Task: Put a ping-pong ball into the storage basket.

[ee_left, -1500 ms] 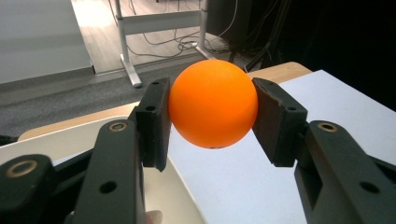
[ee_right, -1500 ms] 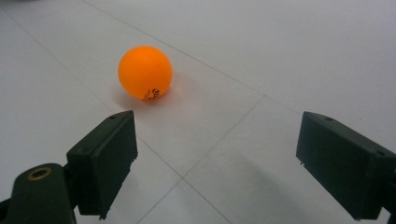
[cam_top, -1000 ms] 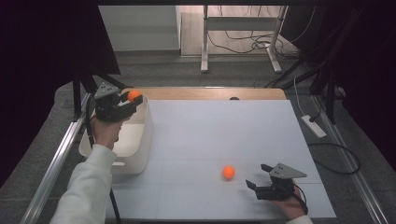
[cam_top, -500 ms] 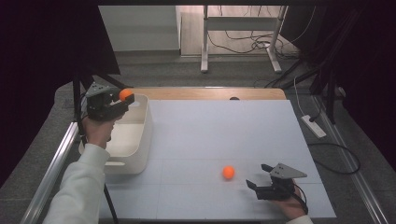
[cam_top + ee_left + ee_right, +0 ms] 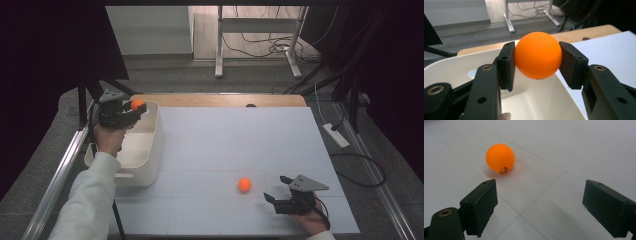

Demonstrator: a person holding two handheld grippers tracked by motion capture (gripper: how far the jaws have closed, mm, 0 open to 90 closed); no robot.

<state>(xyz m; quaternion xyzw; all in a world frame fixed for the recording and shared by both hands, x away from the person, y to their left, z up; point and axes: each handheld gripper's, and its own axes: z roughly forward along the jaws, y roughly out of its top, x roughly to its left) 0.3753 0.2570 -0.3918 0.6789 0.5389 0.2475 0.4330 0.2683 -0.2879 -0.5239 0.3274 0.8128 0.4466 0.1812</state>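
The left gripper (image 5: 537, 56) clamps an orange ball (image 5: 538, 55) between its 2 black pads (image 5: 507, 65), holding it above the far end of a white tub (image 5: 454, 68), with the white table (image 5: 609, 53) at the right and 2 metal legs (image 5: 507, 16) on the floor beyond.

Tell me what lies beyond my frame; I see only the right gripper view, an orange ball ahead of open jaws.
Observer: The left gripper is shut on a second orange ball.
Operator: State where it holds it.
Observer: Above the white bin at the table's left edge.
Operator: Report what the bin holds.
Observer: The part of its inside in the left gripper view holds nothing; your loose ball lies on the white tabletop left of the right gripper.
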